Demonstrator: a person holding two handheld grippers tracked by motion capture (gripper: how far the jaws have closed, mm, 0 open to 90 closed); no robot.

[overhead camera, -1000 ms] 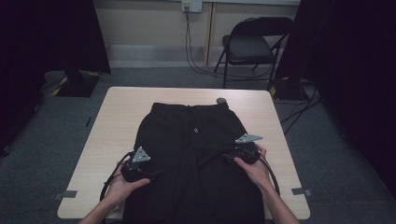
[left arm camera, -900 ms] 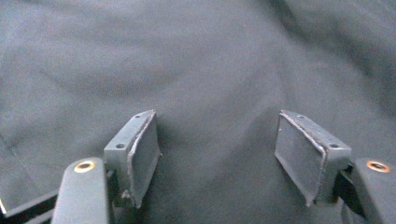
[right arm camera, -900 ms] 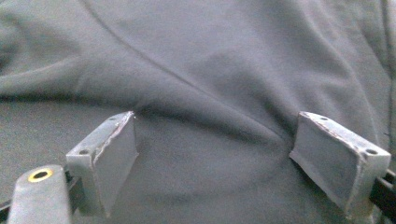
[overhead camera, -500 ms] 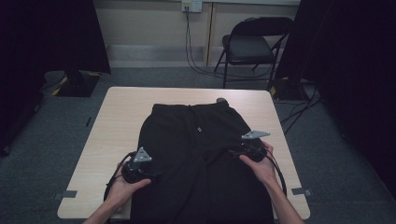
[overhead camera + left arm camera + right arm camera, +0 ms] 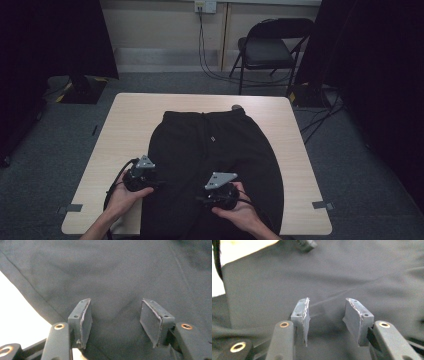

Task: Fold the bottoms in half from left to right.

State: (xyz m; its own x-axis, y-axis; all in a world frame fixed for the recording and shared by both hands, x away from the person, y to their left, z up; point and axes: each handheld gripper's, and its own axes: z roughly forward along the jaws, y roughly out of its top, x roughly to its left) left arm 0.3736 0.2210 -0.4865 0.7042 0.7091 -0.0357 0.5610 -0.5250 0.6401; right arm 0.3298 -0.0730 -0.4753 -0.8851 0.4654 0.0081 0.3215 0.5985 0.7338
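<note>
Since a second ago, your right gripper (image 5: pixel 202 196) is sliding from the right edge of the black trousers (image 5: pixel 215 150) toward their middle, and its jaws have just been closing; in the right gripper view they are standing apart with cloth beneath and between them, pads not pressing, so released. Your left gripper (image 5: pixel 159 182) is sitting at the trousers' left edge, about where it was, jaws closing a little too; in the left gripper view they are gaping over dark fabric, nothing pinched. The trousers are lying flat on the bench (image 5: pixel 130 125), waistband at the far side, legs running toward you. Both hands are resting on the trousers' near part, the right gripper just beside the left.
</note>
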